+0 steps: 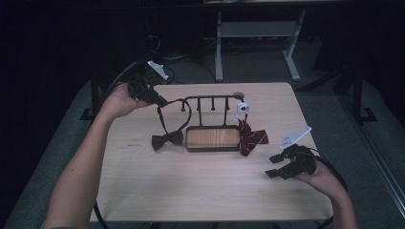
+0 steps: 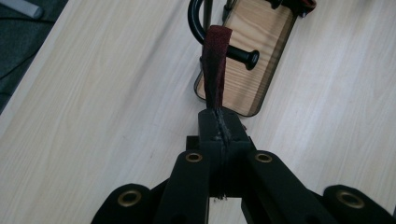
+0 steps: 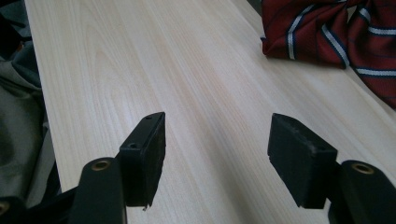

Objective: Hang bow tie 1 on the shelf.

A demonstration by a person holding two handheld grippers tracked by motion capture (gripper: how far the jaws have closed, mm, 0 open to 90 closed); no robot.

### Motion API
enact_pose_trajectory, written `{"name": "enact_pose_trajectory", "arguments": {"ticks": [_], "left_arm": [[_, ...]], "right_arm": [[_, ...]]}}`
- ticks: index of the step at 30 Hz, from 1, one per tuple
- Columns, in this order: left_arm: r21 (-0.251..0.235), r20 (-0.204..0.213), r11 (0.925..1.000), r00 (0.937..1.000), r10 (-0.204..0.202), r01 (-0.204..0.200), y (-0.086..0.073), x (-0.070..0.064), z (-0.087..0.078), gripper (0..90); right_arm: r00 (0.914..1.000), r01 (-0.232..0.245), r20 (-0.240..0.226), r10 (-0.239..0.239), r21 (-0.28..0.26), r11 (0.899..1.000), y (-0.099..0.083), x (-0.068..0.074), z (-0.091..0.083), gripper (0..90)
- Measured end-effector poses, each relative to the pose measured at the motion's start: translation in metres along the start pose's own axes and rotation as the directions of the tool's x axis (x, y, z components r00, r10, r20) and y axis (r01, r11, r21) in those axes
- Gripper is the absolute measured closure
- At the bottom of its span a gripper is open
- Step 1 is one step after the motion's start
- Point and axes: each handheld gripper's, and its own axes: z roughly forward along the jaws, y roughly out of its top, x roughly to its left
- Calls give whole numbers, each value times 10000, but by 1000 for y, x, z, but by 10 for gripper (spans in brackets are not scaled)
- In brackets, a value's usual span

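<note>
**Dark red strap pinched and held up by the rack**

Wood is most of what I see: a pale, smooth table (image 1: 191, 186) with fine lines running through it.

On the left, my left gripper (image 2: 219, 135) is squeezed tight on the strap (image 2: 215, 65) of a bow tie (image 1: 167, 139). The strap is thin, flat and soft, like felt. It runs straight out from the jaws toward the rack (image 1: 212, 138). Seen from above, the strap makes a loop from the gripper across to the rack's end, and the bow lies flat on the table just left of the rack's base.

The rack sits in the middle of the table. It has a shiny brown wood base with round corners and a black metal bar on top with short pegs (image 2: 243, 57). One round-tipped peg is just past the strap's end. I think the next move is to hook the loop over a peg, so the strap's line toward that peg is what counts. My left hand is the nearer one.

Right of the rack lies a striped tie (image 3: 327, 32), red with white and blue lines, crumpled and soft, touching the base.

Far right, my right gripper (image 3: 219, 154) is wide apart and holds nothing. It hovers over bare table, with the striped tie ahead of it.
</note>
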Motion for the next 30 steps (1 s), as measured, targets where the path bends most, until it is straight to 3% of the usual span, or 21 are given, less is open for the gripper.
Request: {"name": "enact_pose_trajectory", "arguments": {"ticks": [11, 18, 30], "left_arm": [[125, -135, 9999, 9999, -105, 107, 2, 1, 4, 892], [83, -314, 9999, 9994, -135, 138, -1, 1, 1, 843], [95, -205, 9999, 9998, -34, 36, -7, -4, -1, 832]], "right_arm": [[10000, 23, -38, -22, 43, 10000, 0, 0, 0, 368], [10000, 21, -15, -21, 26, 10000, 0, 0, 0, 367], [10000, 24, 51, -24, 26, 10000, 0, 1, 0, 366]]}}
